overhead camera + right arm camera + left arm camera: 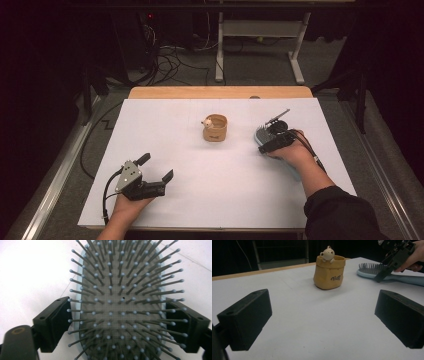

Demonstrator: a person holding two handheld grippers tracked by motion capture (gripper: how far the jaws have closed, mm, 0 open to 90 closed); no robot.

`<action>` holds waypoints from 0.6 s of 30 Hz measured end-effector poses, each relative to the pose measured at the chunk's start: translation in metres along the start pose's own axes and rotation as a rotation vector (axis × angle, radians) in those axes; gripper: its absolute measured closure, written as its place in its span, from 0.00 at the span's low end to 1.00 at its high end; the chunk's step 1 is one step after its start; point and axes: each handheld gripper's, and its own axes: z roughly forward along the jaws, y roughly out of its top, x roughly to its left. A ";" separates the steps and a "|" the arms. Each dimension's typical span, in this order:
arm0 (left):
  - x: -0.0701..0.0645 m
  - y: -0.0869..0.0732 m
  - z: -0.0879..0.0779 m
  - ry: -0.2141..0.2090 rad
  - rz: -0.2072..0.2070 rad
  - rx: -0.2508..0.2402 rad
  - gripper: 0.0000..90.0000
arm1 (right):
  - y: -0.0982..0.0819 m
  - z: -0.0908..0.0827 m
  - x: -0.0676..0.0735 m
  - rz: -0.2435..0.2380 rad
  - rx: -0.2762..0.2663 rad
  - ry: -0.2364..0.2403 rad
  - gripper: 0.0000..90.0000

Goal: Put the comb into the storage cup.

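Paddle hairbrush (120,302), pale blue, bristles up, at the white table's (190,165) right side.

Right gripper (272,144): jaws wide, flanking the head, pads apparently not pressing. Likely light, rigid; smooth rim may slip, bristles flex; grip the head's edges or the handle. Long axis runs from the handle beneath the hand outward to the head, beside the yellow pot (215,128).

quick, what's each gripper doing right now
left gripper: open, holding nothing.
right gripper: jaws straddle the hairbrush head; grip cannot be told.
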 end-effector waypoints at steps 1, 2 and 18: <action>0.000 0.000 0.000 0.000 -0.002 0.000 0.02 | 0.000 0.000 0.000 0.002 -0.001 -0.001 0.18; 0.000 0.000 0.000 0.000 -0.002 -0.001 0.02 | 0.000 -0.001 0.000 0.001 -0.002 -0.002 0.19; 0.000 0.000 0.000 -0.001 -0.001 -0.003 0.02 | 0.001 -0.001 0.000 0.009 0.004 -0.005 0.23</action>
